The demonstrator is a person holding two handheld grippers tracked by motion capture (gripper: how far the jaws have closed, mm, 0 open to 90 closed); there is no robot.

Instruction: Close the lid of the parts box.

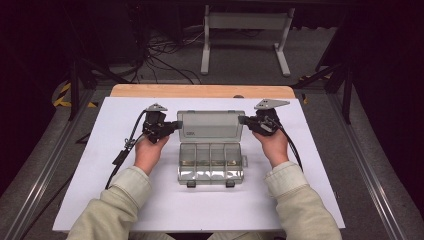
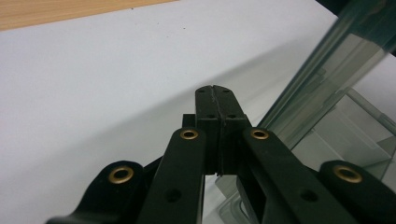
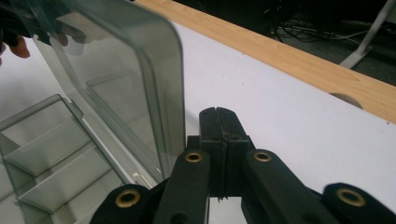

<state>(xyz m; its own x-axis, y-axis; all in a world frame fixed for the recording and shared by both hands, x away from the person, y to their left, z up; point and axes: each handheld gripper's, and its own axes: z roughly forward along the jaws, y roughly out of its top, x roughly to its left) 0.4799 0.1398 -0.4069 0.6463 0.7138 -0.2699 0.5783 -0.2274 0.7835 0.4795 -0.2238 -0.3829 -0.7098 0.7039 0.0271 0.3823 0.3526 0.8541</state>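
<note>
The raised lid (image 1: pixel 211 125) of the clear box (image 1: pixel 210 162) is flanked lengthwise by the clenched, empty left gripper (image 1: pixel 176 125) and right gripper (image 1: pixel 242 120), both equally near.

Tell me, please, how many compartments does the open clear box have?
4, side by side in one row across the box base, from its left wall to its right wall. The raised lid stands behind them; none seems hidden.
</note>
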